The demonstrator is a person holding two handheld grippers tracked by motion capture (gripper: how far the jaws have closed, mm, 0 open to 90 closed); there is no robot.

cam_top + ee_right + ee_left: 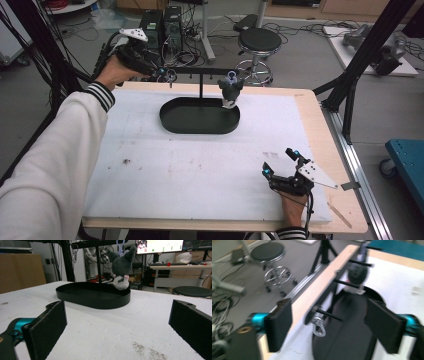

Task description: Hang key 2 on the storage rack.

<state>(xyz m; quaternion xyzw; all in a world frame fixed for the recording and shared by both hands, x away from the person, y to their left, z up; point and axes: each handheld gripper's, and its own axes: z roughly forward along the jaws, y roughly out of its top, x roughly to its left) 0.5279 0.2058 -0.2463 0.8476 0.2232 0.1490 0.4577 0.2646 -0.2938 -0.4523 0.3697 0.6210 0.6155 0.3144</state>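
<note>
Item: metal clasp point(319, 326), a small silver snap-hook hanging from a peg at the left end of the stand's crossbar point(329, 282), above the far-left rim of the black oval tray point(172, 122). Nothing in the tray that can be made out

Companion piece: grey plush keychain point(230, 90) hung from a peg farther along the bar, its pale underside just over the tray's right end

Left gripper point(159, 72): raised at the bar's left end, jaws spread wide, clasp hanging between them but untouched

Right gripper point(281, 166): resting low on the white mat point(200, 165) near the front right corner, jaws wide apart, holding nothing, well apart from the tray

Handling note (judged): the clasp looks to be the target. Centre both pads on its body, close gently since it will swing, then draw it along the peg to its free end rather than pulling downward
</note>
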